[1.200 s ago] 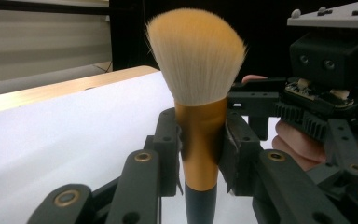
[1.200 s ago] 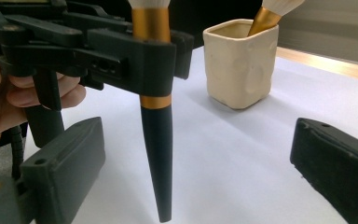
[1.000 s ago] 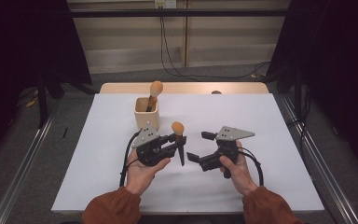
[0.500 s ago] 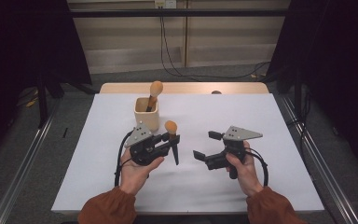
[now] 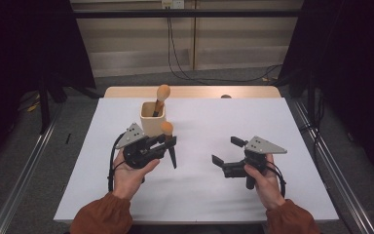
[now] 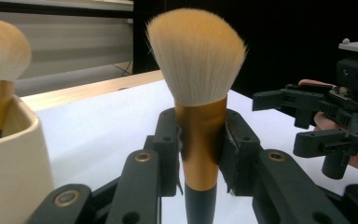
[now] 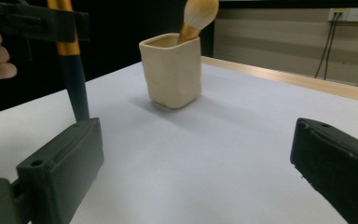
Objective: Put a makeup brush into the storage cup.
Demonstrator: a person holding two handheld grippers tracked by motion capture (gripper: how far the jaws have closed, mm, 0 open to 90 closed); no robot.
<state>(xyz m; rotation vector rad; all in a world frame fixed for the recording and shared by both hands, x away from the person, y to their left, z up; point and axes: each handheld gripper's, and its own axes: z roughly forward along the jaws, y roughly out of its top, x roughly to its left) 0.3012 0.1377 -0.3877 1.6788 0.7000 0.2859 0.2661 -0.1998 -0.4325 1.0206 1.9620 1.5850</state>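
On the white worktop (image 5: 195, 195), toward the far edge and left of centre, a cream holder (image 5: 153, 118) is stood upright; one makeup brush (image 5: 160, 97) is lodged in it, leaning, its tan bristle head raised above the rim. Just in front of the holder, on the near side, the left gripper (image 5: 168, 146) is held in the person's left hand (image 5: 129, 173). Its jaws are pinched on a second makeup brush (image 6: 200, 93), gripped at the gold ferrule; the bristle head is turned upward and the dark handle is pointed down toward the worktop, slightly tilted. In the left gripper view the two black pads are seen pressed against either side of the ferrule. The held brush is close beside the holder; contact between them cannot be told. Toward the right half of the worktop, well apart from the holder, the right gripper (image 5: 224, 153) is held in the right hand (image 5: 265, 180). Its jaws are spread wide, with nothing between them but bare worktop.
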